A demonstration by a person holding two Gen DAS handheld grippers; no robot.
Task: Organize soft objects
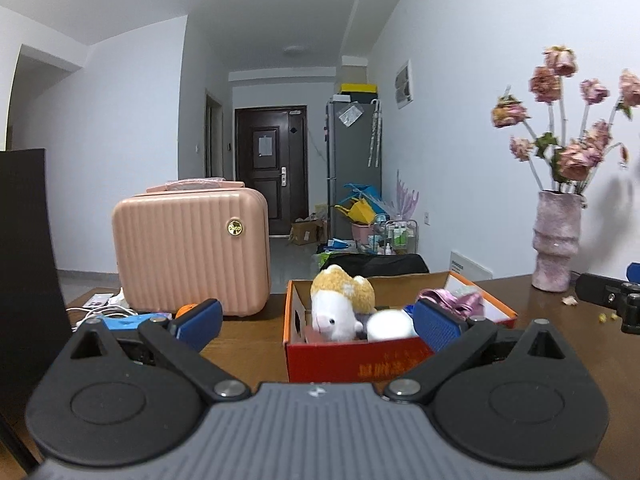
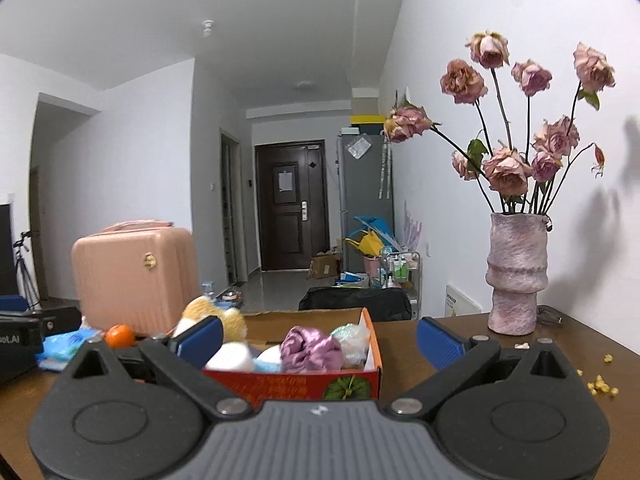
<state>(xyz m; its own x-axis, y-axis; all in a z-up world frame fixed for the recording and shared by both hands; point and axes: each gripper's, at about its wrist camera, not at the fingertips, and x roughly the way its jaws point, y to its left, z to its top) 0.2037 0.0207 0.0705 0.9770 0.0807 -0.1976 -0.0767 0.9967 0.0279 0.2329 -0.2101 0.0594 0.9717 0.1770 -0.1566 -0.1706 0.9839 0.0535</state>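
A red and orange cardboard box stands on the brown table and holds soft things: a white and tan plush toy, a white soft ball and a purple satin scrunchie. My left gripper is open and empty just in front of the box. In the right wrist view the box shows the scrunchie, a white ball, a pale green bundle and the plush. My right gripper is open and empty before it.
A pink hard case stands left of the box, with an orange, a blue packet and white cables near it. A pink vase of dried roses stands at right. Yellow crumbs lie on the table.
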